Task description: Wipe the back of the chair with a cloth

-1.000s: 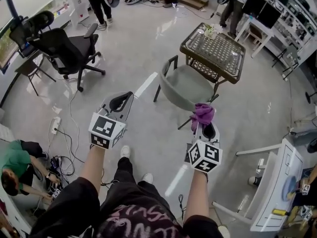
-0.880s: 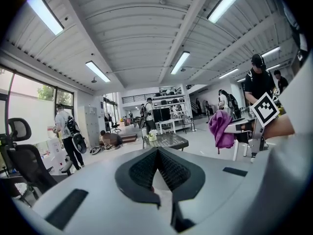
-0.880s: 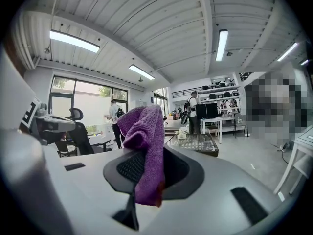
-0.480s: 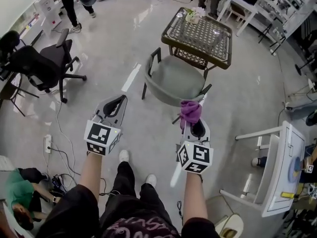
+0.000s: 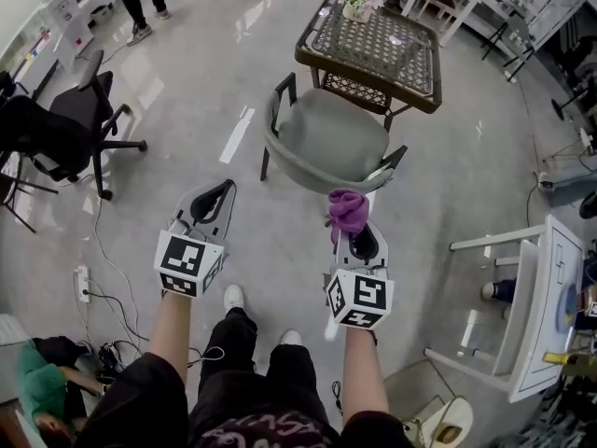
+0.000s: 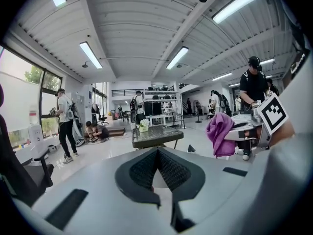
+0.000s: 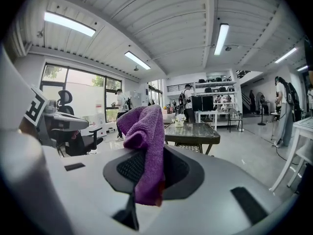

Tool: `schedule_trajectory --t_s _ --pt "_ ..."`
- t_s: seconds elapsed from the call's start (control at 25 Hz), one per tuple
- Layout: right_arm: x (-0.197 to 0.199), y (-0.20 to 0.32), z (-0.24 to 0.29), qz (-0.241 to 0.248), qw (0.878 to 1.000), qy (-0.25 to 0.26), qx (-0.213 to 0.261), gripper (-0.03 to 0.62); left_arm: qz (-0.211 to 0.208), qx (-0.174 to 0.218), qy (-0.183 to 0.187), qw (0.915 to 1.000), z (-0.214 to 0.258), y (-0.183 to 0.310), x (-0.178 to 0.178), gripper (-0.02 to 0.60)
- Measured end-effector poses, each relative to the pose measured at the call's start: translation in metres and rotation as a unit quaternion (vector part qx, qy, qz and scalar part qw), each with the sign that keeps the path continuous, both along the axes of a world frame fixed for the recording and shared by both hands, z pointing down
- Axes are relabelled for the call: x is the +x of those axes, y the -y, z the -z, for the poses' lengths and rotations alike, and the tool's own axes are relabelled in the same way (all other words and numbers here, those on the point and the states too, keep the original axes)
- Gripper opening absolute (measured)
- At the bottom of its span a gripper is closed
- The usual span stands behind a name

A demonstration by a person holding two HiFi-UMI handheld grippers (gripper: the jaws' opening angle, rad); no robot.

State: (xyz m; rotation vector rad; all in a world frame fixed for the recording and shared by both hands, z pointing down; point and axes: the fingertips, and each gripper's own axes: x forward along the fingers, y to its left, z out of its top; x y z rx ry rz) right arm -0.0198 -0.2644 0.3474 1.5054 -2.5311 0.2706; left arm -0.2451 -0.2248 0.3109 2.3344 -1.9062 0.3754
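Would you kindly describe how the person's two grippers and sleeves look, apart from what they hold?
Both the left gripper and right gripper have pale grey, wedge-shaped shells with black ribbed pads around a dark opening. Each carries a white cube printed with black square markers. The forearms are bare below black sleeves.

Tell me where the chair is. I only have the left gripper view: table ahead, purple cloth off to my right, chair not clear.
Observer: In the head view the grey chair stands just ahead of the person, curved back nearest them, seat toward the wicker table.
Operator: Is the cloth gripped?
Observer: Yes. The right gripper view shows the right gripper shut on the purple cloth, which bunches above the jaws.
Operator: Touching the chair?
Observer: Cannot tell; in the head view the cloth reaches the back's rim.
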Motion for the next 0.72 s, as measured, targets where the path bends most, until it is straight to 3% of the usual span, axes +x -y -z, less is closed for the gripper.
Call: schedule_trajectory --t_s 0.72 --pt "-0.077 0.038 -0.133 0.03 0.999 0.017 0.026 0.094 -0.002 0.033 -0.001 0.9995 -0.145 0.04 -0.034 0.009"
